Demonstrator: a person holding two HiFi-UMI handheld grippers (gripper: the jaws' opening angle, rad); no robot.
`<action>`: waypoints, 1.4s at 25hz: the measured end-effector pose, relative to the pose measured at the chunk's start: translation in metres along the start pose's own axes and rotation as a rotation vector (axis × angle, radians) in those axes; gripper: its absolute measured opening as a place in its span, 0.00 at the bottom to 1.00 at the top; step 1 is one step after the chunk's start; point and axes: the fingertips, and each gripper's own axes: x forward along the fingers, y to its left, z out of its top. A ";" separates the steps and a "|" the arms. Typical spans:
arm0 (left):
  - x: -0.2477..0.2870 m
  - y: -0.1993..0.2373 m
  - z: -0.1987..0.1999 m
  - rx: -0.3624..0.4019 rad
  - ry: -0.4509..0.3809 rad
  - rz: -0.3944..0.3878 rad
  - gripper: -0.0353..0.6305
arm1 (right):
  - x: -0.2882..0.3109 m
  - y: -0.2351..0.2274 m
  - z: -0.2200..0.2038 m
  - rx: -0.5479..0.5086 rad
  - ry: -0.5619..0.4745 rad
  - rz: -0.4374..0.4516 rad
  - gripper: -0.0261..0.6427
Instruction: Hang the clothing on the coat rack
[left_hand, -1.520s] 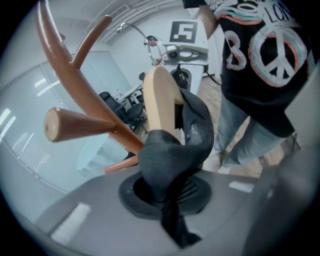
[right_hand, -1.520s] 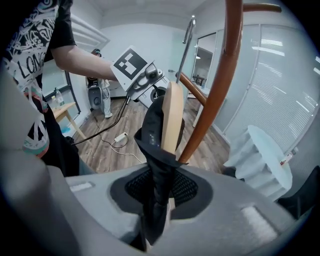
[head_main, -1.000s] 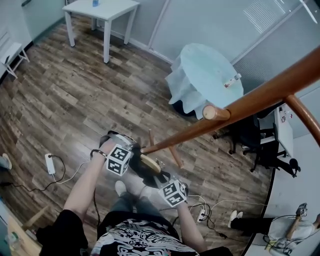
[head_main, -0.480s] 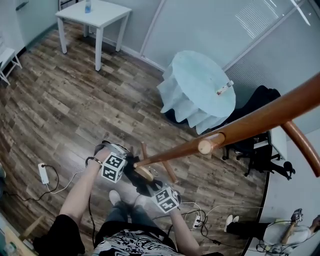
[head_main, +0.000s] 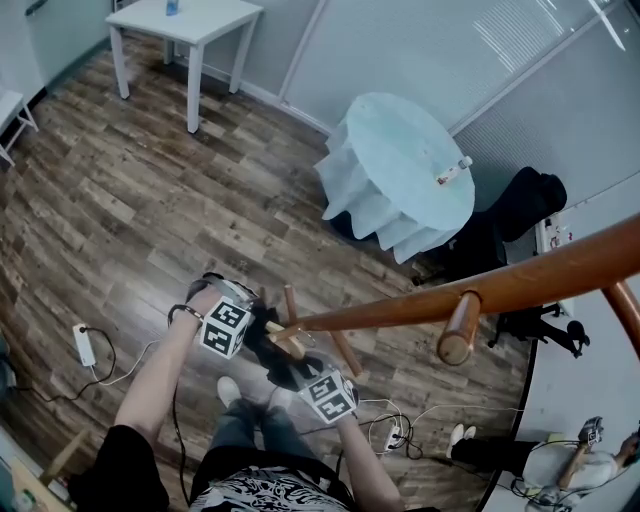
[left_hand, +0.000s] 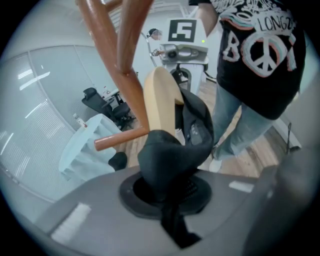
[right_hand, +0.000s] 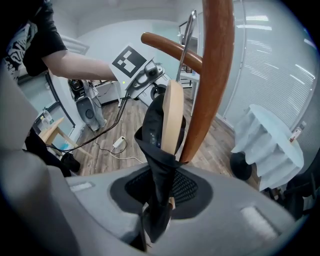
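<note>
Our left gripper (head_main: 255, 328) and right gripper (head_main: 308, 376) keep their fingers clenched on the clothing (head_main: 280, 360). They have barely shifted beside the coat rack (head_main: 520, 283), so hanging remains undone.

Floored in brown wood-look planks (head_main: 130, 190), with a white power strip (head_main: 84, 343) and loose cables lying at the lower left. Walled in pale grey panels (head_main: 400, 50), partly glazed and hung with blinds (head_main: 530, 35) at the upper right. Furnished with a white square table (head_main: 190, 15) at the top left, a round table (head_main: 400, 170) draped in pale blue cloth and bearing a small bottle (head_main: 452, 170), and a black office chair (head_main: 520, 205) just beside it; evenly and brightly lit.
</note>
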 end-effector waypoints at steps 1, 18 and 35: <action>0.002 0.001 -0.002 -0.002 0.000 -0.007 0.06 | 0.003 -0.002 0.000 0.005 0.004 0.001 0.15; 0.019 0.007 -0.030 -0.046 -0.010 -0.045 0.07 | 0.032 -0.013 0.000 0.047 0.036 0.005 0.14; 0.033 0.011 -0.034 -0.046 -0.022 -0.056 0.08 | 0.041 -0.021 -0.006 0.057 0.046 0.000 0.14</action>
